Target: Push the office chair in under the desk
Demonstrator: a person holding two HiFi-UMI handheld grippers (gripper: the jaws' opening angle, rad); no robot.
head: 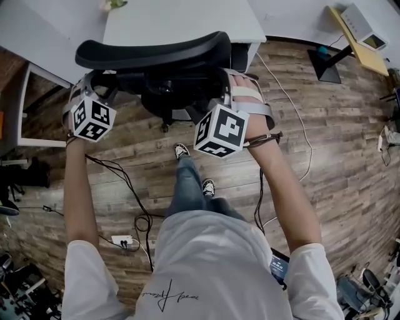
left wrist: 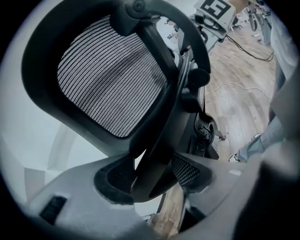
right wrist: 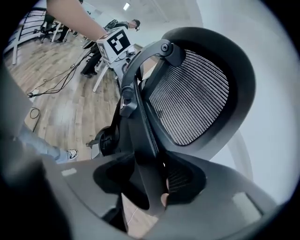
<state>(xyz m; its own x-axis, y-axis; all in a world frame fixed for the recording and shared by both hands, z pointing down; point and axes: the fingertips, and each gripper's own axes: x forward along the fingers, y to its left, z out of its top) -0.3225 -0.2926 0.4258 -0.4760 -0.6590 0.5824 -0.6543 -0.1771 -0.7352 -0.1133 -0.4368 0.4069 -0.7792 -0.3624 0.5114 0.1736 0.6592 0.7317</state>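
The head view looks steeply down from above the person. It takes in the whole office chair (head: pixel 153 53) at 12 o'clock, the bench (head: pixel 181 22) beyond it and the wooden floor (head: pixel 325 144) around.

The left claw (left wrist: pixel 150 180) view sits very near the chair's back frame, with the mesh filling 11 o'clock. The right claw (right wrist: pixel 150 185) view mirrors it, with the mesh at 1 o'clock.

All three views share the chair back. The left view also catches the right claw's marker cube (left wrist: pixel 213 9) at 1 o'clock, and the right view the left claw's marker cube (right wrist: pixel 115 42) at 11 o'clock.
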